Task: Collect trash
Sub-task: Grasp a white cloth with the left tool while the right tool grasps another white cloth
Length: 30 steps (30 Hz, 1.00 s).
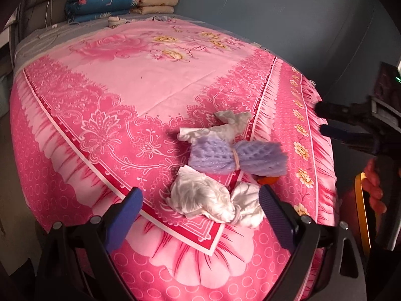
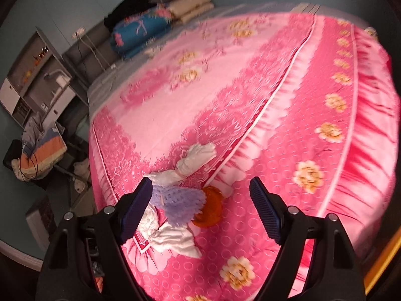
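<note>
Both grippers' fingers (image 1: 125,210) gape wide, trash pile (image 1: 225,165) between, ungrasped.

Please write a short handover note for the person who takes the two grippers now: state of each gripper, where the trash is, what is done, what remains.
Left gripper: open, empty, over the nearer crumpled white tissue wad.
Right gripper: open, empty, above the orange piece.
All trash lies together on the pink floral bedspread: purple foam net bundle, farther white tissue wad, the orange piece partly under the net.
Done: nothing collected.
Left: all four. No bin in view.
</note>
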Available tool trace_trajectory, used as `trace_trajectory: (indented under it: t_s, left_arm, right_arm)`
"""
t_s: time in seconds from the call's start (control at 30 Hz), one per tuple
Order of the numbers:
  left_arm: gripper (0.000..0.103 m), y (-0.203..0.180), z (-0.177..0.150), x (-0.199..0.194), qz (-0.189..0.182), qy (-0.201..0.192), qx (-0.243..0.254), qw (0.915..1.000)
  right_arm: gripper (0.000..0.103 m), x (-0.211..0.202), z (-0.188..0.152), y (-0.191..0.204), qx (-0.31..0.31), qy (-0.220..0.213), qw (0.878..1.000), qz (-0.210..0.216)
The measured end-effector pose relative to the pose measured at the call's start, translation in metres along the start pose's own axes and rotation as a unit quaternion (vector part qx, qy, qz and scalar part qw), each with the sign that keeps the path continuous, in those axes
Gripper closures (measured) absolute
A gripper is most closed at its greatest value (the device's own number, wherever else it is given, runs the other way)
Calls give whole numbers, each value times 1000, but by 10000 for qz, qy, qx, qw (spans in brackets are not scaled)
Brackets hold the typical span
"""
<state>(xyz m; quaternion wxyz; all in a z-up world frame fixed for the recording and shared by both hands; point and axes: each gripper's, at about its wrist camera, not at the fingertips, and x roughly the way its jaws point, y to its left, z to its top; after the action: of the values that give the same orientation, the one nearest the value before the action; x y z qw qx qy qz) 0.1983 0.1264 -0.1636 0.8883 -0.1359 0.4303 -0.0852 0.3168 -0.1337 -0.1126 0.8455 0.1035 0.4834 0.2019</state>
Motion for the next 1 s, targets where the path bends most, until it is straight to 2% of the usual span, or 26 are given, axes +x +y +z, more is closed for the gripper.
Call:
trace_trajectory:
  t_s: [0.3,0.57,0.67,0.77,1.0]
  left_arm:
    - [13,3,1,19,-120,140,12,9998]
    - [13,0,5,36,-265,305,24,9992]
    - [15,0,6,42,-324,375,4,9988]
    - [22,-2,6,47,-297,451,61,9985]
    - [53,-2,6,48,-365,478,-20,9982]
  right_arm:
    - [27,83,23,11,62,828,9965,-96]
    - [28,123,29,20,-24,1188,9926,-234]
    - [32,137,29,24,-109,1338,9900,-423]
    - [35,147,29,26,-95,1428,9887,-455]
    - [60,161,28,30,-149,1511,9869,-554]
